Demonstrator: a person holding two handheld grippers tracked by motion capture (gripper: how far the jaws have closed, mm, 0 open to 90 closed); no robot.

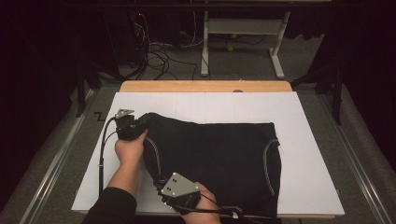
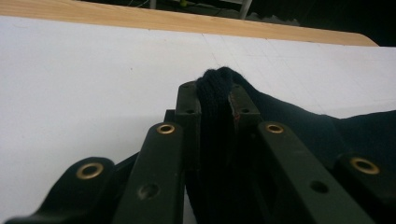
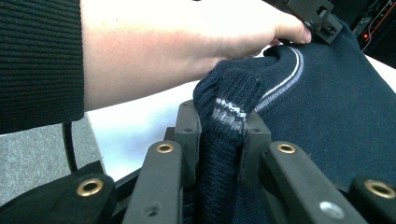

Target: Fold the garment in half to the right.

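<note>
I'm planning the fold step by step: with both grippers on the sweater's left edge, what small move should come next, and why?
Probably lift both together and carry that edge across toward the far side. The left gripper is shut on the dark knit sweater at its far left corner, the right gripper on the striped near edge, and the rest lies flat on the white board.

Dim room, dark surround; white board brightly lit; near jaws blurred.

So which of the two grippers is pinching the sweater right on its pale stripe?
The right gripper: the sweater's pale stripe lies between its jaws. The left gripper clamps plain dark knit.
</note>
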